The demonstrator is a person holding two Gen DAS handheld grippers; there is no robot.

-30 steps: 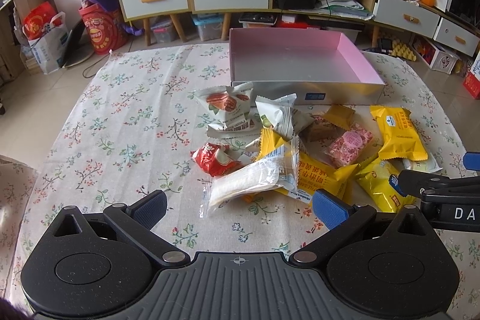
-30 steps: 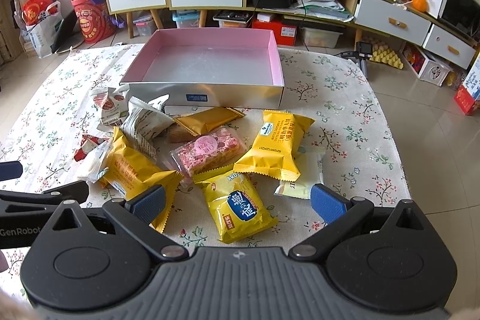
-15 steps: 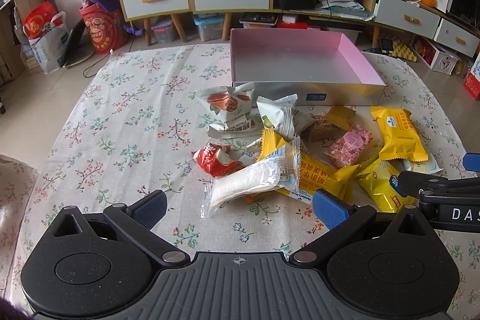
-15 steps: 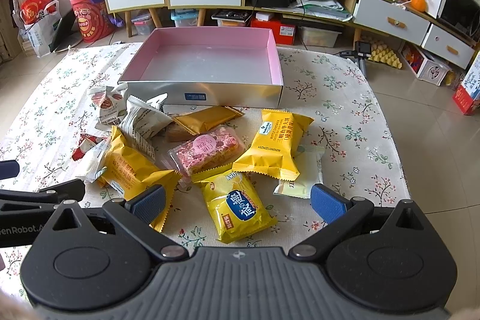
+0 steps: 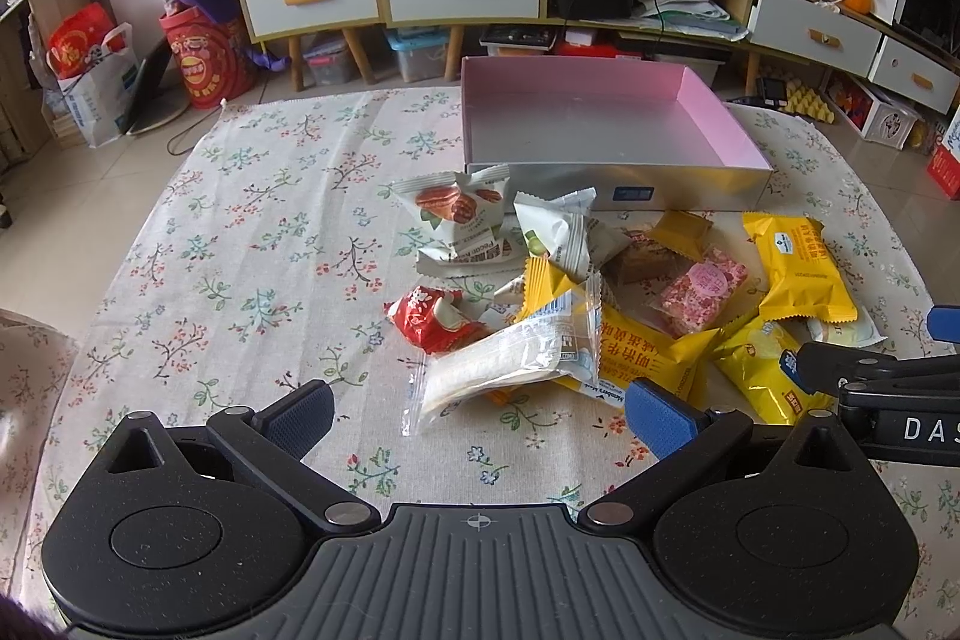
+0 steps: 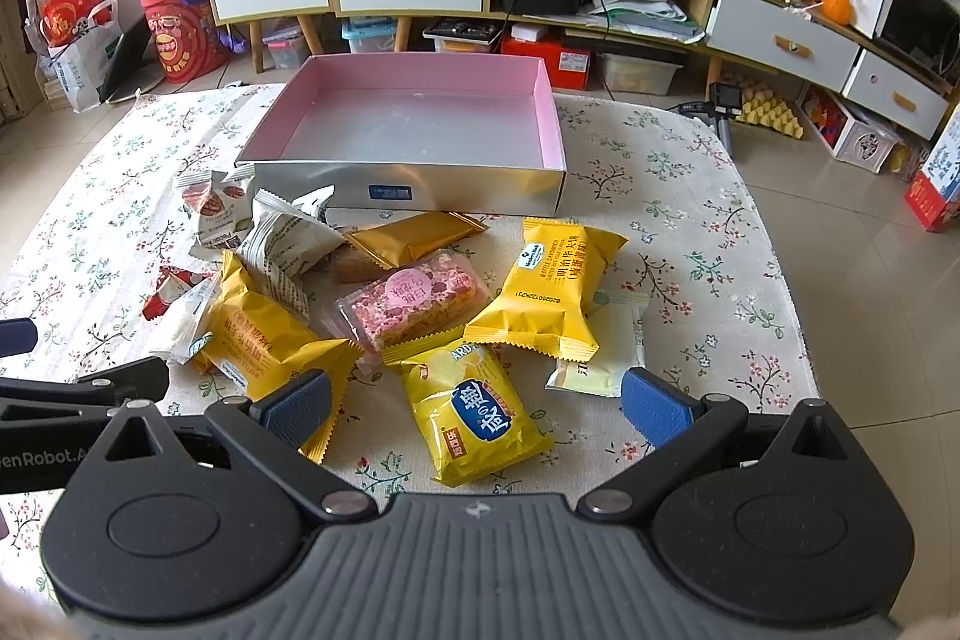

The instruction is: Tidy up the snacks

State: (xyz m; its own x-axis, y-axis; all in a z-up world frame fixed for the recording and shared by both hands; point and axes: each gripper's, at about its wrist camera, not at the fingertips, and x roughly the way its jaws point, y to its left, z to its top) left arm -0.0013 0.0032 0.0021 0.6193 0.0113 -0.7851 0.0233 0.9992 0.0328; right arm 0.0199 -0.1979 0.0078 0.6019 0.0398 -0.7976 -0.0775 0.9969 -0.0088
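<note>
Both grippers, left (image 5: 480, 412) and right (image 6: 477, 409), spread wide and empty, snacks (image 6: 420, 304) heaped on tablecloth (image 5: 240, 244) before empty pink box (image 6: 555, 124); risk: overlapping slick wrappers may drag neighbours or slip from pinch.

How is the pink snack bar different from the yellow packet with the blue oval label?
The pink snack bar sits in a clear wrapper, its speckled pink filling visible; the yellow packet with the blue oval is opaque. The bar carries a round pink sticker, the packet a blue oval. The bar lies farther from the right gripper, the packet between its jaws. Both lie outside the box.
</note>
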